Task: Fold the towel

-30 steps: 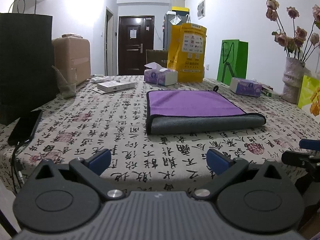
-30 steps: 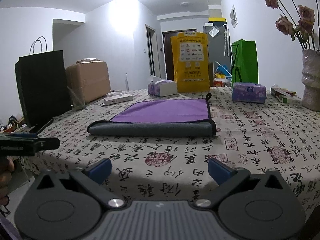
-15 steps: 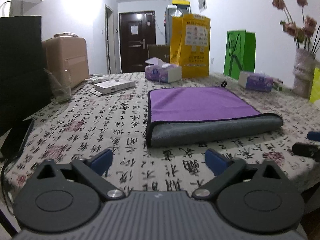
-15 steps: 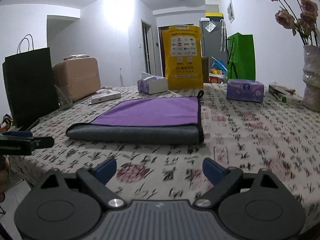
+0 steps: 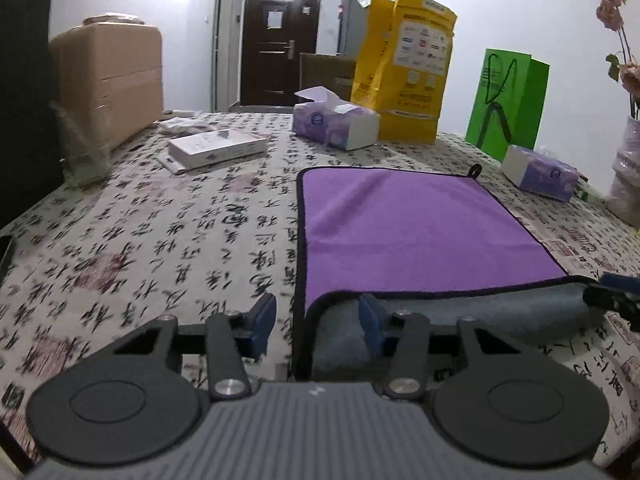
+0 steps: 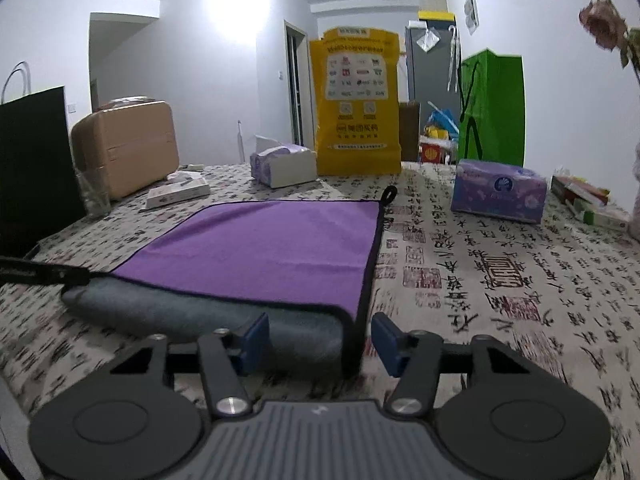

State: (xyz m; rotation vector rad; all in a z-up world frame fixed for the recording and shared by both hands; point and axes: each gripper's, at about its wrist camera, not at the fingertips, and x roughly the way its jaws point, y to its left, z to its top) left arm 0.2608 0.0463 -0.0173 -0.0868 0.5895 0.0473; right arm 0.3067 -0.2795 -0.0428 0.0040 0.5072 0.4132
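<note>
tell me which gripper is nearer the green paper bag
Right. The right gripper straddles the purple towel's corner on the green paper bag's side; the left gripper straddles the opposite corner.

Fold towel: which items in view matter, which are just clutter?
Job:
towel
left gripper
right gripper

Clutter:
yellow bag
green bag
open tissue box
second tissue pack
white flat box
tan case
</note>
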